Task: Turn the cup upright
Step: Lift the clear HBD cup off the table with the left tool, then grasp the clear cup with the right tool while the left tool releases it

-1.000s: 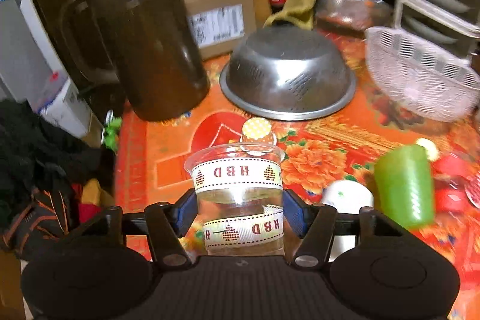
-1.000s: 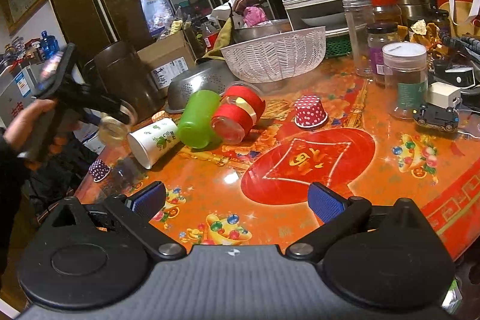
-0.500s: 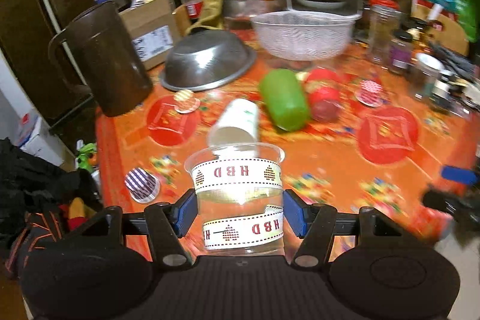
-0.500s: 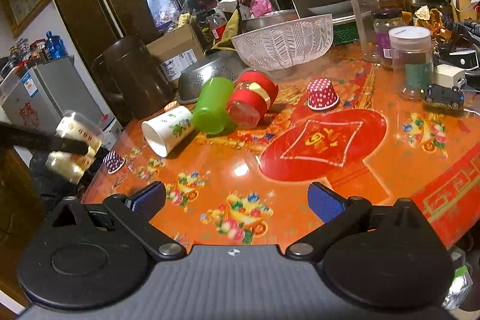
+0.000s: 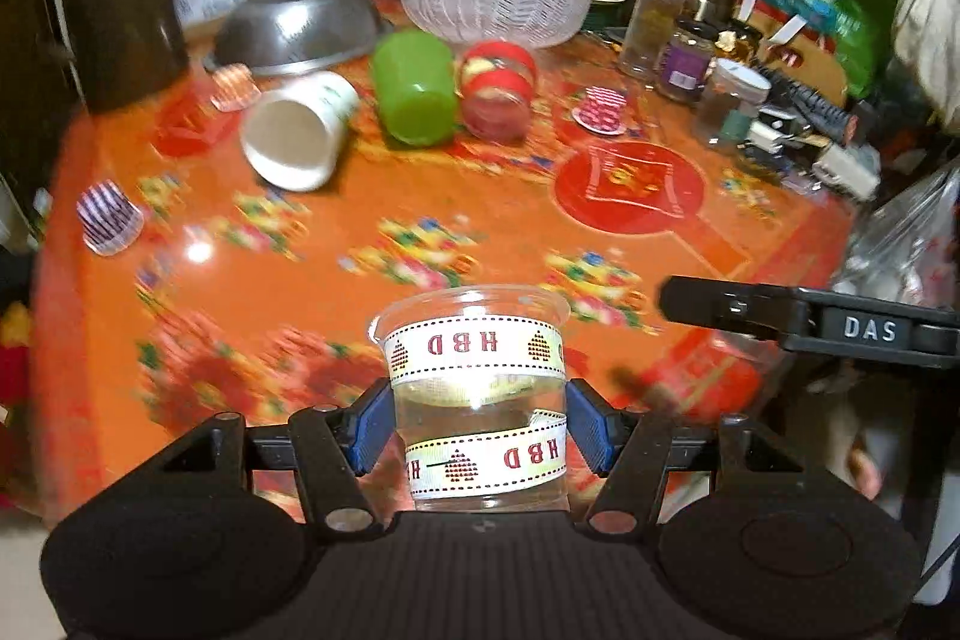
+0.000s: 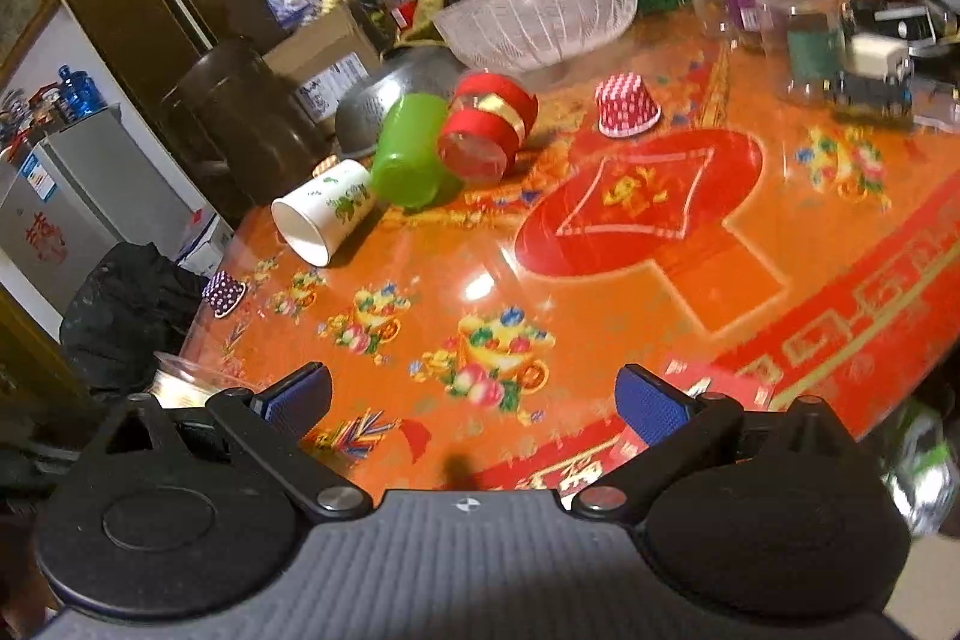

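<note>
Motion blur smears the worktop pattern; the clear cup is mostly hidden behind the right hand-held gripper.

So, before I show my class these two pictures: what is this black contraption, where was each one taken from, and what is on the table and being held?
No robot here: a person holds a hand-held gripper in each hand, each carrying a forward-looking camera. One picture looks along the left gripper, whose fingers clamp a clear cup with HBD ribbons, mouth up. The other looks along the right gripper, open and empty. On the orange table a white cup, a green cup and a red-banded cup lie on their sides.
</note>
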A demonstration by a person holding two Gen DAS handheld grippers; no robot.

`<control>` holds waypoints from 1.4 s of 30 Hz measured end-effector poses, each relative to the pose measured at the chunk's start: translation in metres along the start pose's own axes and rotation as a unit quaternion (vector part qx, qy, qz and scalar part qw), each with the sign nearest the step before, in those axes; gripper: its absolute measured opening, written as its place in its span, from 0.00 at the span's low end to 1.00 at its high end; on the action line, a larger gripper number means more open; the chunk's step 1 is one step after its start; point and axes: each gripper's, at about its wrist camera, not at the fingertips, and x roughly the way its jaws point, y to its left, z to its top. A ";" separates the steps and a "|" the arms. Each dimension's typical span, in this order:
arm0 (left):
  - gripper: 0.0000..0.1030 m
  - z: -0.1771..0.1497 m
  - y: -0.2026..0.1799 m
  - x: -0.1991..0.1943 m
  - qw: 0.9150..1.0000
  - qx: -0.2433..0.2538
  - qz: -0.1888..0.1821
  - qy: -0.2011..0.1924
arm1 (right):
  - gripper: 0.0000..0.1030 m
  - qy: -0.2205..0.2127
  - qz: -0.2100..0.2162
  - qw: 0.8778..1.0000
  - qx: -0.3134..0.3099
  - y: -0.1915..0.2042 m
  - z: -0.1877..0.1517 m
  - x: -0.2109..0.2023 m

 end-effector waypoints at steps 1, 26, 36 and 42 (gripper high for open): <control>0.62 -0.001 0.000 0.002 1.000 -0.006 -0.003 -0.001 | 0.99 0.008 0.003 1.000 0.005 0.001 -0.001 0.001; 0.62 -0.018 0.009 0.014 0.997 -0.057 -0.050 -0.023 | 0.85 0.212 0.089 0.972 0.053 0.060 0.015 0.072; 0.63 -0.019 0.011 0.014 0.997 -0.058 -0.051 -0.023 | 0.67 0.234 0.082 0.967 0.055 0.063 0.015 0.078; 0.64 -0.019 0.010 0.014 0.997 -0.057 -0.046 -0.024 | 0.65 0.235 0.076 0.968 0.047 0.066 0.014 0.080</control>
